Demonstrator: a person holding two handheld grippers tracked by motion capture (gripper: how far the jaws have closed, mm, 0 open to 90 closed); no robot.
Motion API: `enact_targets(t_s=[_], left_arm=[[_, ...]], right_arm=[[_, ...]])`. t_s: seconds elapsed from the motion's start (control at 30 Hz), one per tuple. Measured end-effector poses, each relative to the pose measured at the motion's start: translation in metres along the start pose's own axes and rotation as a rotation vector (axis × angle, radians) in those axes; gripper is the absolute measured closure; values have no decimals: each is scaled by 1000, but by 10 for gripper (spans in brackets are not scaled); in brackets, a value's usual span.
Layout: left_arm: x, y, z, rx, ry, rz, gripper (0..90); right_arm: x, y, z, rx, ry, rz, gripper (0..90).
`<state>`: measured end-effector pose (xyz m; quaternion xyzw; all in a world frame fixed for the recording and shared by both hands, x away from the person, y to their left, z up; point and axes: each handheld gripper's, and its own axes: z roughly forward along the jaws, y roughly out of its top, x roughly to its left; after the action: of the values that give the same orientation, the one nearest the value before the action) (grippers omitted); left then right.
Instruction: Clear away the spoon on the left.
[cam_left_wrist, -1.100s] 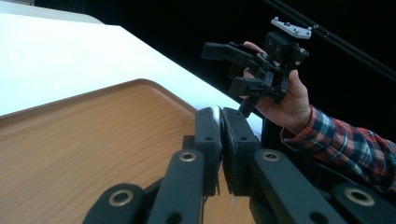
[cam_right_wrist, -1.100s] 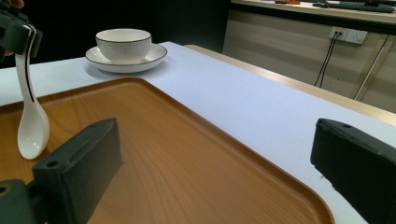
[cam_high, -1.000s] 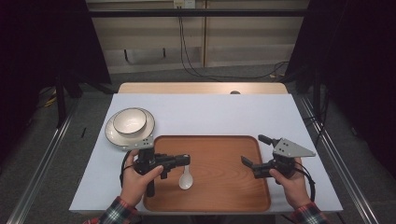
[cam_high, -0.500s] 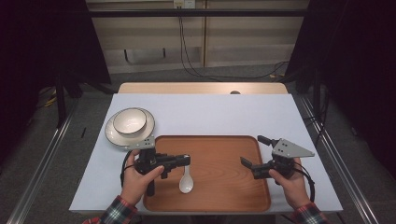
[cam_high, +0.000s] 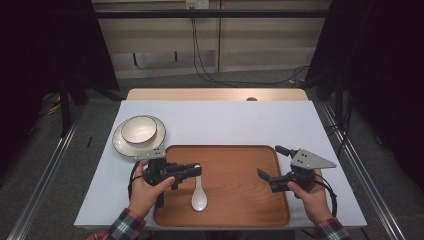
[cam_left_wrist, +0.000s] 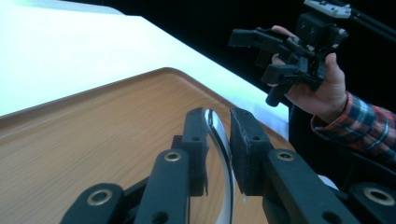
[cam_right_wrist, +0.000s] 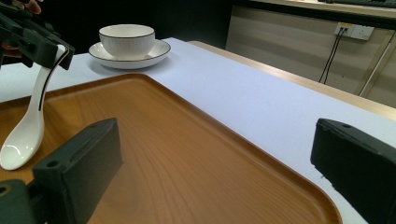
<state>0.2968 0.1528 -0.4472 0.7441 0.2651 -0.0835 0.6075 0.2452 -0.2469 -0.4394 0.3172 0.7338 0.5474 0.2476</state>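
— Wooden tray (cam_high: 235, 210): rounded rectangle, raised lip, straight grain, warm brown, matte. Holds a white spoon (cam_high: 198, 195), glossy ceramic, deep oval bowl end resting on the tray floor near the left side, curved handle rising up and away from it.

— Handle end sits between the jaws of the left gripper (cam_high: 196, 170). Jaws have just been opening; seen along that gripper, one black pad lies right against the handle, a sliver of gap shows at the other. Loosened rather than clamped.

— And beyond the tray's far left corner?

— White bowl (cam_high: 138, 130), round, thin dark line on the rim, faint ribbing on the outer wall. Stands centred in a shallow white plate (cam_high: 120, 145) with the same dark edge. Can't tell from here whether anything lies inside the bowl. Both glazed, shiny.

— Underneath everything?

— Table (cam_high: 225, 120) covered in a smooth pale sheet, flat, no sheen; a strip of light wood along the far edge.

— Right side?

— Right gripper (cam_high: 261, 174) held level over the tray's right rim, jaws spread wide apart, nothing between them. Black, blocky pads, flat-faced; grey three-cornered plate on top. Plaid sleeves at both wrists.
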Motion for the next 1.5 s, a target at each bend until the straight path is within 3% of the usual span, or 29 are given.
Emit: enact_targets(t_s=[0.43,1.5], left_arm=[[5,-2,0,2,43,13,718],[12,-5,2,7,60,0,712]], right_arm=[[0,-1,1,4,6,-3,16],[1,-1,2,14,5,-5,16]])
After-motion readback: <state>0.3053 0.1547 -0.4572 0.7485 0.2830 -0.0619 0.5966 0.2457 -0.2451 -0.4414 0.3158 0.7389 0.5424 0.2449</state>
